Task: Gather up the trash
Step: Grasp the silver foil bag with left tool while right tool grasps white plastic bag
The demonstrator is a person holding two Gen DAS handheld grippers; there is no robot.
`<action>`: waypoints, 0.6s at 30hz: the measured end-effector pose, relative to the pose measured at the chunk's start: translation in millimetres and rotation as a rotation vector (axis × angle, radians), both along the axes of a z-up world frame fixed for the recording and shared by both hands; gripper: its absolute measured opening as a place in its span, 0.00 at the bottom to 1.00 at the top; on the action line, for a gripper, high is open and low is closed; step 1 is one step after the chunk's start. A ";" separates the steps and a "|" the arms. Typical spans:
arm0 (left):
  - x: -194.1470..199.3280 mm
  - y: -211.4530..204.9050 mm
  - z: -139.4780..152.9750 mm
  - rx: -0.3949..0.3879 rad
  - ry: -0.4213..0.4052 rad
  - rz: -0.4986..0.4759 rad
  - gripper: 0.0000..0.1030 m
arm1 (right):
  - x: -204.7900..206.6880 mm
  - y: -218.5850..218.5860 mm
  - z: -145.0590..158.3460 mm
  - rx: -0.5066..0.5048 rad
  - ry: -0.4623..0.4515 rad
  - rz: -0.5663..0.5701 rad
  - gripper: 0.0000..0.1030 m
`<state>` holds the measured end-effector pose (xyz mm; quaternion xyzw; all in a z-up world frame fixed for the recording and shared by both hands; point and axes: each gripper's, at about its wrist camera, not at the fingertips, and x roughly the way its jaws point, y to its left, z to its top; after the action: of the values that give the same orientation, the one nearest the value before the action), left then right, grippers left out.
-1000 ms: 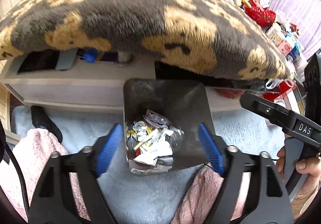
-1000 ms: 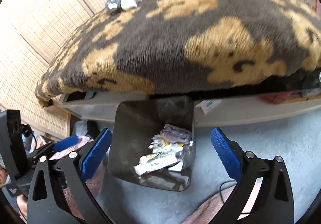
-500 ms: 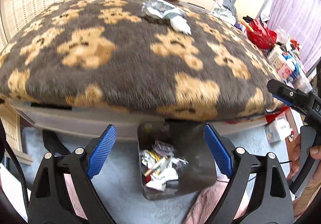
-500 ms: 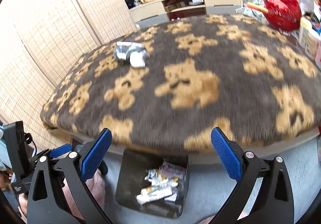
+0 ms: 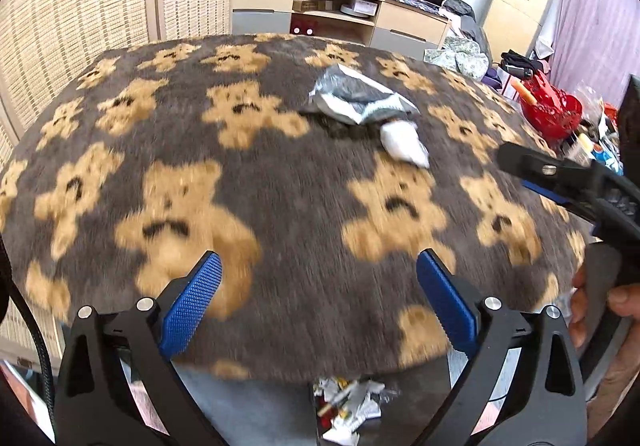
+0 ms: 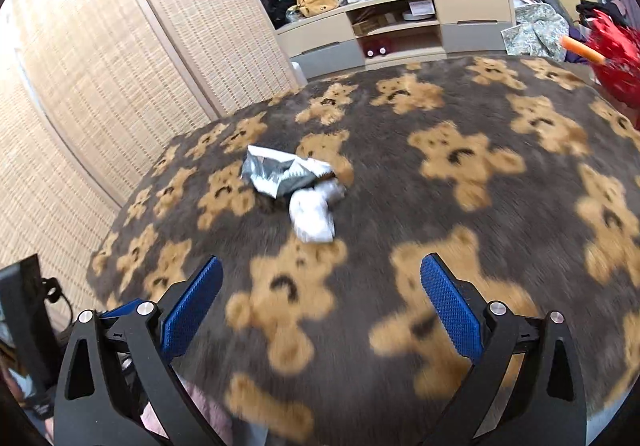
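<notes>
We are holding both grippers tilted down over the bear-pattern blanket. The left gripper jaws are opening with nothing between them. The right gripper jaws are standing wide apart, empty, facing the crumpled wrappers.

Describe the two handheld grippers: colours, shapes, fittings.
The left gripper and the right gripper look alike: black angular frames with triangular cut-outs, silver round bolts, and two fingers with blue, cross-hatched pads. A black cable runs along the left gripper's side.
</notes>
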<state>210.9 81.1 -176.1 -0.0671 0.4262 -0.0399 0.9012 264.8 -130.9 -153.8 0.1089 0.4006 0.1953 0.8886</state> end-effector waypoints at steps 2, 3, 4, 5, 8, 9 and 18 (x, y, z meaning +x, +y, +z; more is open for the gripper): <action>13.1 0.1 -0.1 0.015 -0.002 -0.004 0.90 | 14.7 11.0 -4.8 -0.005 0.002 0.011 0.97; 17.6 -0.2 -0.5 0.020 -0.001 -0.006 0.91 | 23.0 17.2 -8.6 -0.009 0.009 0.018 0.96; 22.7 -0.2 -1.3 0.025 -0.001 -0.010 0.91 | 29.1 22.3 -11.8 -0.016 0.012 0.024 0.96; 29.0 0.0 -2.2 0.033 -0.001 -0.014 0.91 | 35.0 27.3 -15.3 -0.026 0.014 0.029 0.94; 44.0 3.9 -5.9 0.039 0.003 -0.017 0.92 | 51.8 37.6 -27.5 -0.043 0.034 0.055 0.79; 48.6 5.9 -7.3 0.040 0.004 -0.015 0.92 | 56.6 39.5 -31.6 -0.043 0.043 0.060 0.74; 77.2 7.7 -9.2 0.036 -0.002 -0.004 0.92 | 71.6 39.8 -51.3 -0.092 0.064 0.107 0.26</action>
<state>288.1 88.7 -185.3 -0.0500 0.4262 -0.0339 0.9026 336.4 -91.1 -205.1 0.0526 0.4426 0.2203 0.8676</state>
